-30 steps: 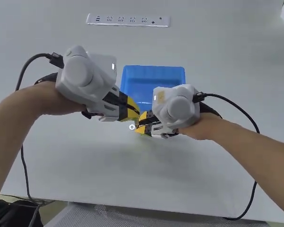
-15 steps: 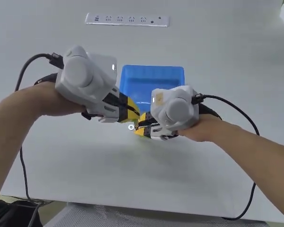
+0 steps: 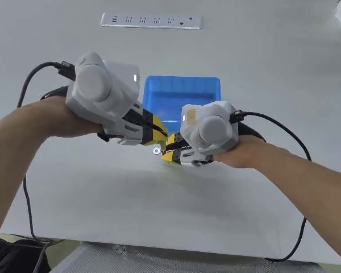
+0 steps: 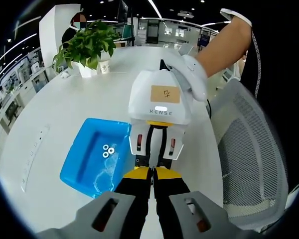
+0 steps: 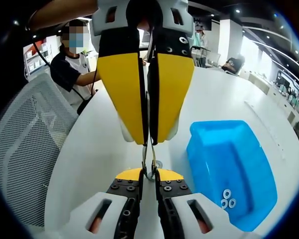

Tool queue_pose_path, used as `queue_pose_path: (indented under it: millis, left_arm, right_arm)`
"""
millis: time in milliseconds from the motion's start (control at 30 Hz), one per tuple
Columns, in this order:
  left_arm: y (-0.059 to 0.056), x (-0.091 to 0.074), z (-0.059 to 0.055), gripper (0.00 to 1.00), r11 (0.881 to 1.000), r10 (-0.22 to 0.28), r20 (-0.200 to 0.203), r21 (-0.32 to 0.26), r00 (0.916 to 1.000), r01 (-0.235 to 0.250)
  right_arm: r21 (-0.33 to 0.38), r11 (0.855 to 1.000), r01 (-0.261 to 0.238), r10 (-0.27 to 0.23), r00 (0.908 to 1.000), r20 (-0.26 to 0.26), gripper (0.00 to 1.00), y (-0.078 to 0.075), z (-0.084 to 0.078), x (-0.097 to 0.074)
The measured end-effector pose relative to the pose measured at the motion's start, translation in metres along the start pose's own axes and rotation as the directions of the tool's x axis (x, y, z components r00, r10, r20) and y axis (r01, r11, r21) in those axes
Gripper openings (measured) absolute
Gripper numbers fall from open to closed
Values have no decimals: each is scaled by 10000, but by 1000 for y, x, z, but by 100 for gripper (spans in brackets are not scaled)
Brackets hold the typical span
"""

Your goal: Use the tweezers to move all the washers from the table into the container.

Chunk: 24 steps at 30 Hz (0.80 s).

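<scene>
Both forearms come in from the bottom corners in the head view, and the grippers point at each other nose to nose. The left hand (image 3: 54, 116) is wrapped around the left gripper (image 3: 157, 130), which angles down and to the right. The right hand (image 3: 247, 152) holds the right gripper (image 3: 169, 153) lower, aimed back to the left. The left jaws are pinched tight on the tweezers (image 5: 149, 158). The right jaws are pulled almost together, with the tweezers' end sitting right between their yellow tips.
</scene>
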State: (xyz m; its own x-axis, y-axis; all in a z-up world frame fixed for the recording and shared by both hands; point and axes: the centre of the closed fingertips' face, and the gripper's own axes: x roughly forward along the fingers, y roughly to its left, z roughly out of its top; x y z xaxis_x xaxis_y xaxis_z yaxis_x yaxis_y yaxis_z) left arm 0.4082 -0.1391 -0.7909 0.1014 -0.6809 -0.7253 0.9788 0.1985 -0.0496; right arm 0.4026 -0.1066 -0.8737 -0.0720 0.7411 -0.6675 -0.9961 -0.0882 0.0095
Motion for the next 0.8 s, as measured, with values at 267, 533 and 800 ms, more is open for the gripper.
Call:
queue_pose_path:
  millis: [267,533,800]
  left_arm:
    - [1,-1,-1,5,10000,17,-7,-62,10000,-17]
    - [0,-1,-1,5,10000,14,-26,-69,10000,-14]
    - [0,-2,-2,5,10000,11,-56,-85,10000,-12]
  right_arm:
    - [208,9998,-22,24,10000,-95,11,0,0,1]
    - [301,9995,-34,38,9999,-134,10,0,0,1]
    - [213,9997,-70,74,9998,-190,10,1,0,1]
